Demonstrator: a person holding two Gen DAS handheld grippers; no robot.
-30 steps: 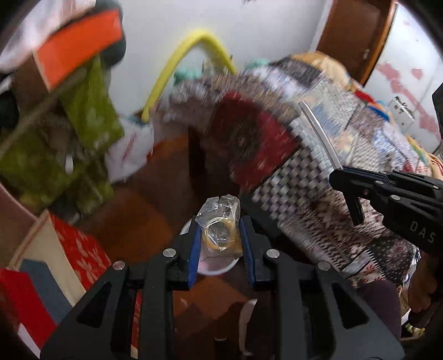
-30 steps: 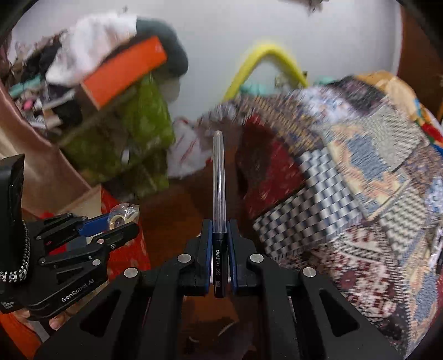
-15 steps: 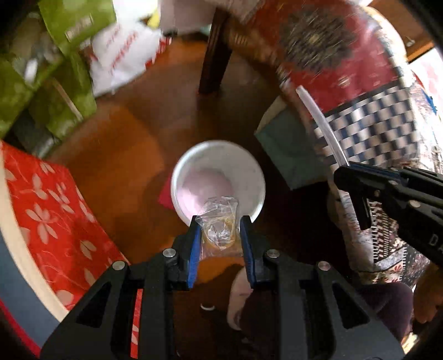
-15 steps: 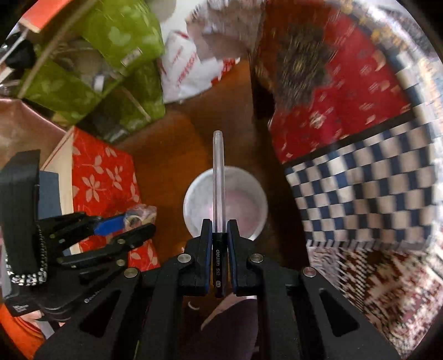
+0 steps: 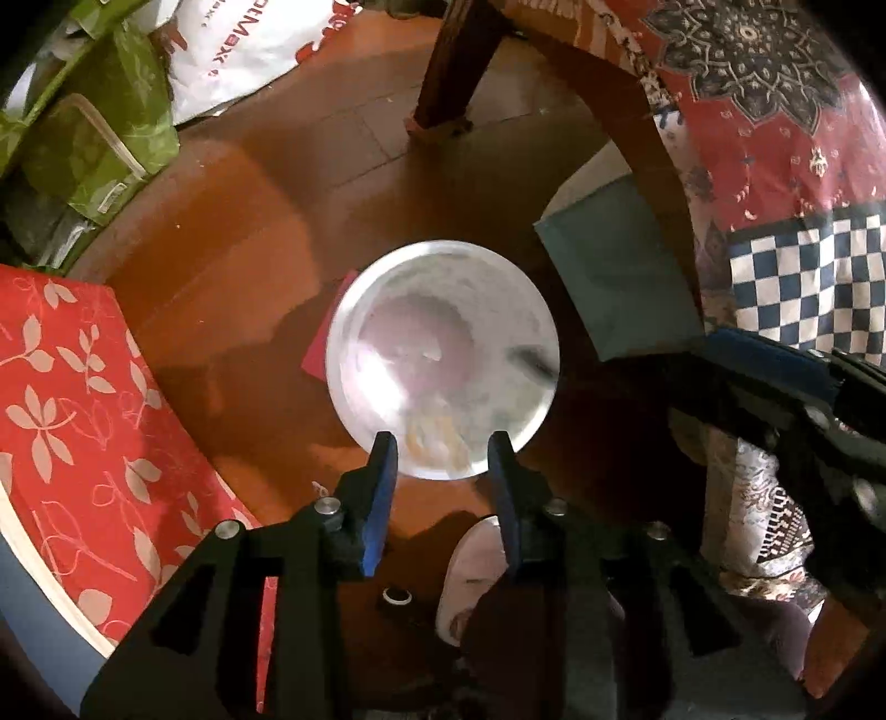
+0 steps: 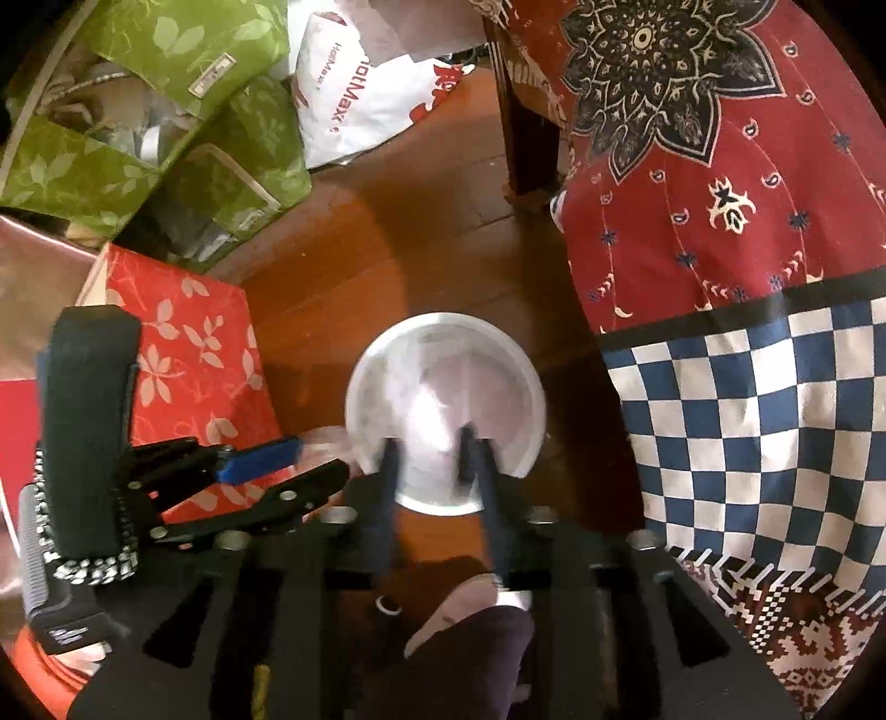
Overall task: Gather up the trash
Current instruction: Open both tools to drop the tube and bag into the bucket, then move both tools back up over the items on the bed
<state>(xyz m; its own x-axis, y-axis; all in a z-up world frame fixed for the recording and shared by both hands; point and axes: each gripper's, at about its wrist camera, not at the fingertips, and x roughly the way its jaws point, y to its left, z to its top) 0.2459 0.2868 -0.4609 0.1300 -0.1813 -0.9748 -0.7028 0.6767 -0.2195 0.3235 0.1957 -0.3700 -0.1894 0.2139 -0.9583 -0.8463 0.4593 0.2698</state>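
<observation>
Open mouth of white bin [image 5: 443, 354] unobstructed from above, bare wooden floor [image 5: 232, 232] behind it, red floral box [image 5: 72, 421] close on left, quilt-draped bed [image 6: 747, 277] and dark wooden leg [image 5: 448, 66] crowding right.

Left gripper [image 5: 442, 451] jaws apart, empty, above white bin [image 5: 382, 310] on floor.

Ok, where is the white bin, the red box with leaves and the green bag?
White bin [image 5: 354, 310]: left wrist view, on its left rim.
Red box with leaves [image 5: 72, 399]: left wrist view, on its patterned top.
Green bag [image 6: 183, 44]: right wrist view, on its leafy side.
</observation>
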